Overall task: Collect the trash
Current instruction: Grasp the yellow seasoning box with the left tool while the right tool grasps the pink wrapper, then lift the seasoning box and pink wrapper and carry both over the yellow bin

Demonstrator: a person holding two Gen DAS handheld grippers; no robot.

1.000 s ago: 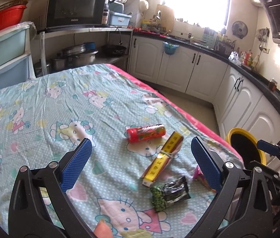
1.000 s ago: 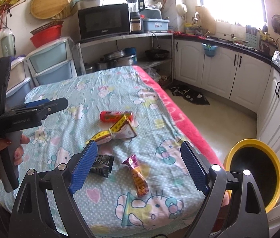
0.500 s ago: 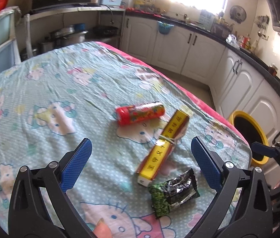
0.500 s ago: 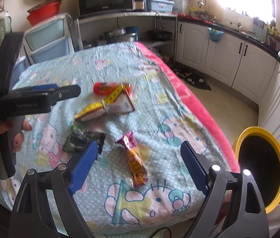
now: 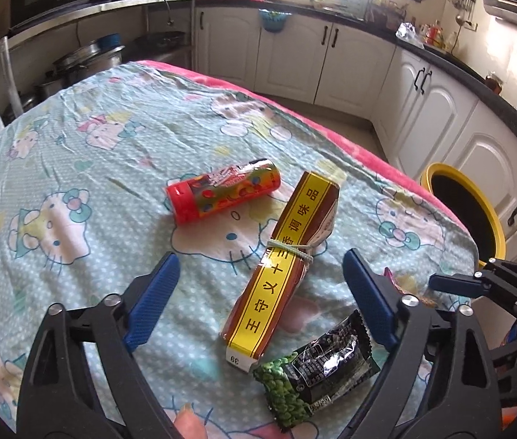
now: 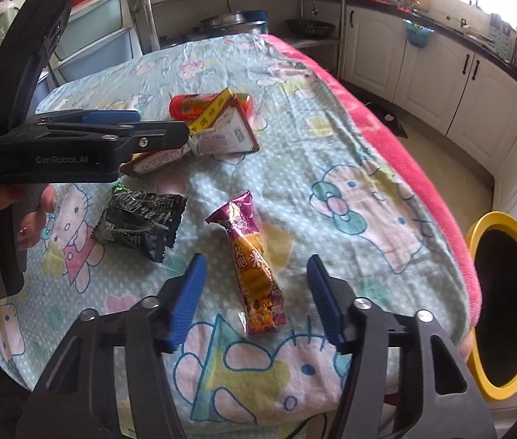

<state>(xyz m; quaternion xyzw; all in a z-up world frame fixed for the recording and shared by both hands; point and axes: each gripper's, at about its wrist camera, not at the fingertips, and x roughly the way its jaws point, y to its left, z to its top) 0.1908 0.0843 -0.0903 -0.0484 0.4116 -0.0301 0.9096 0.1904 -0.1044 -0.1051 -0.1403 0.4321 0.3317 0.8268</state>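
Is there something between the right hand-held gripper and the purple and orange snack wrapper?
Nothing visible. The right hand-held gripper is open, and the purple and orange snack wrapper lies flat on the tablecloth with its near end between the fingers. The dark green packet lies apart, to the left.

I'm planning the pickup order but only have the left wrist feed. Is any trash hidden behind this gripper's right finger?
Observer: Yes. A purple-and-orange foil snack wrapper lies flat on the cartoon-print cloth, near the table's edge.
Operator: Is the right gripper on it?
Observer: Not closed on it. The right gripper is open, with a blue finger on either side of the wrapper.
Operator: Does the wrapper touch the green-and-black crinkled pouch?
Observer: No. The pouch lies apart from it, to its left, with cloth showing between them.
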